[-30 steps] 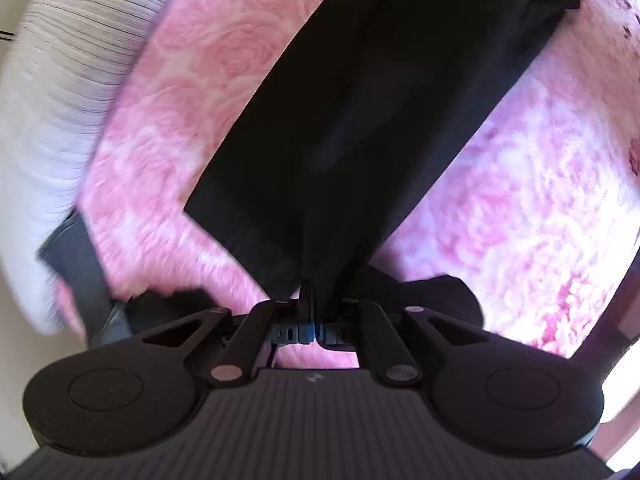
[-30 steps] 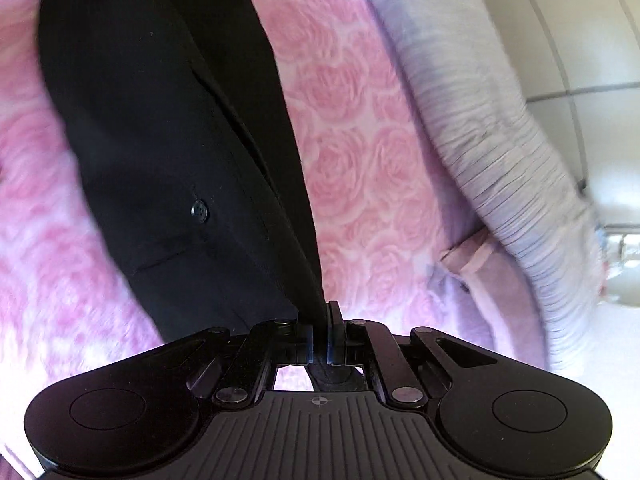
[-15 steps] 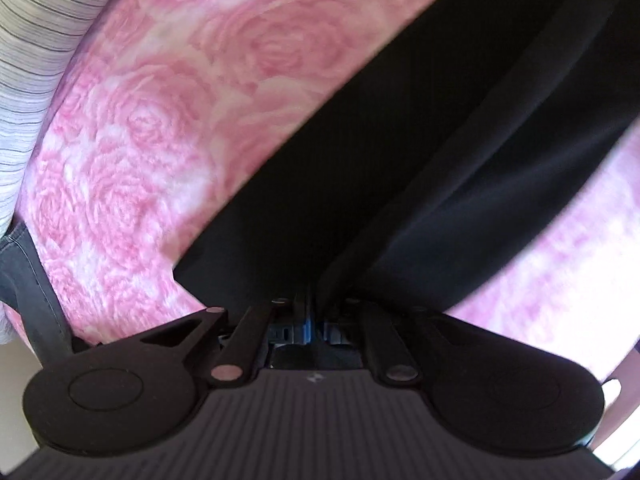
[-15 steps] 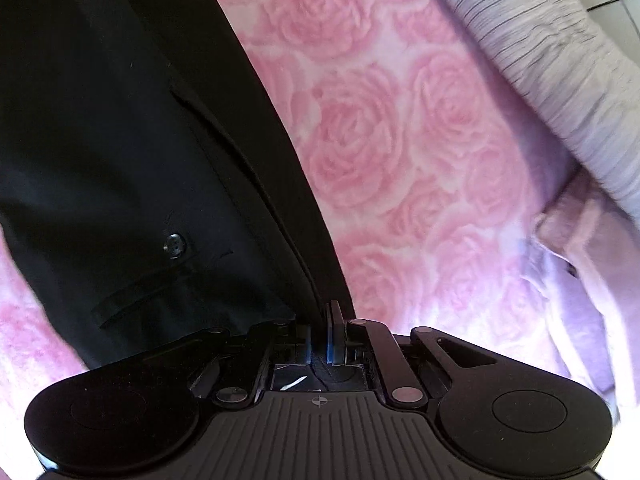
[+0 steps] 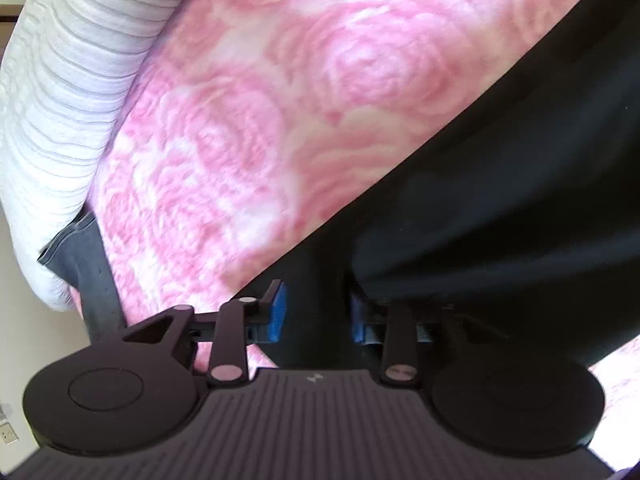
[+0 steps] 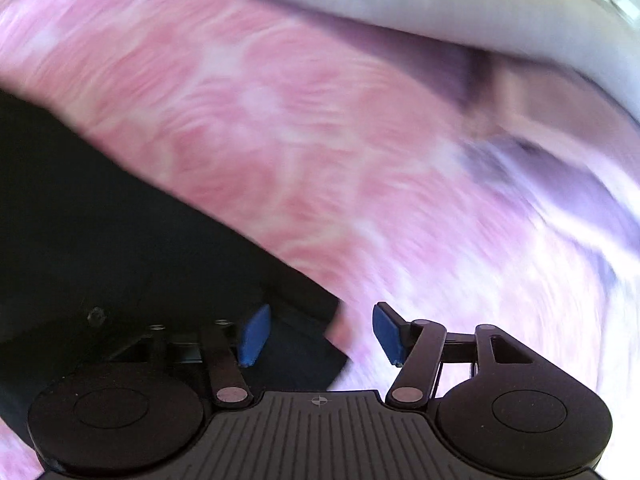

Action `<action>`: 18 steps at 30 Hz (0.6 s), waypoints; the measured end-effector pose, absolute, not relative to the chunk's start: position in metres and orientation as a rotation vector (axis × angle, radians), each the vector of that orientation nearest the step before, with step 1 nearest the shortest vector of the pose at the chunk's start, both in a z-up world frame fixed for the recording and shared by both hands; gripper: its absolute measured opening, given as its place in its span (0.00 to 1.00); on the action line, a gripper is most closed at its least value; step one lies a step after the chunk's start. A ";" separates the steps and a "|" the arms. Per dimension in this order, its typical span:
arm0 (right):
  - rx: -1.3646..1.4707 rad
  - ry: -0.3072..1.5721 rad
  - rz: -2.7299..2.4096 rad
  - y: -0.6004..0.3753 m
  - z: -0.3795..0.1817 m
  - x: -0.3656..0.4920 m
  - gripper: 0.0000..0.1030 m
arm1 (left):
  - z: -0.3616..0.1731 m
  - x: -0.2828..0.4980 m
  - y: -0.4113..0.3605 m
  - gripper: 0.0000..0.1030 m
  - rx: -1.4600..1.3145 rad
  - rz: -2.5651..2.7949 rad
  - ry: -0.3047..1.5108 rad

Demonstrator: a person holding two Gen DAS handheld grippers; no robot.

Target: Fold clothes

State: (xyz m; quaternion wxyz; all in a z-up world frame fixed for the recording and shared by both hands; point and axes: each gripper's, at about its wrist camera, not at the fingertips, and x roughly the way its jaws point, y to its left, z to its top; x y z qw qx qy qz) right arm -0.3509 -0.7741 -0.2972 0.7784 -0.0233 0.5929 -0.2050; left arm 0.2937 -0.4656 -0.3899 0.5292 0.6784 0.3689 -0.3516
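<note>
two grippers are yours here, and both have their jaws opening. one black garment [image 5: 500, 184] lies on the pink rose-print blanket [image 5: 280, 100]. your left gripper [image 5: 316, 312] has its blue pads apart with black cloth between them, not pinched. your right gripper [image 6: 320, 334] stands wider, one corner of the garment [image 6: 100, 220] loose between its pads. one pale ribbed cover [image 5: 64, 92] borders the blanket.

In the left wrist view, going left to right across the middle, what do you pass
White ribbed bedding → pink rose blanket → black garment.
</note>
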 end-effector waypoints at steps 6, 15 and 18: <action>0.062 1.185 -0.499 -0.743 -0.271 -0.390 0.59 | -0.356 0.291 -0.452 0.43 1.622 -0.834 0.848; 0.148 1.086 -0.343 -0.622 -0.263 -0.383 0.59 | -0.322 0.283 -0.409 0.56 1.678 -0.915 0.783; 0.117 1.066 -0.274 -0.569 -0.260 -0.369 0.59 | -0.327 0.295 -0.405 0.54 1.688 -0.940 0.748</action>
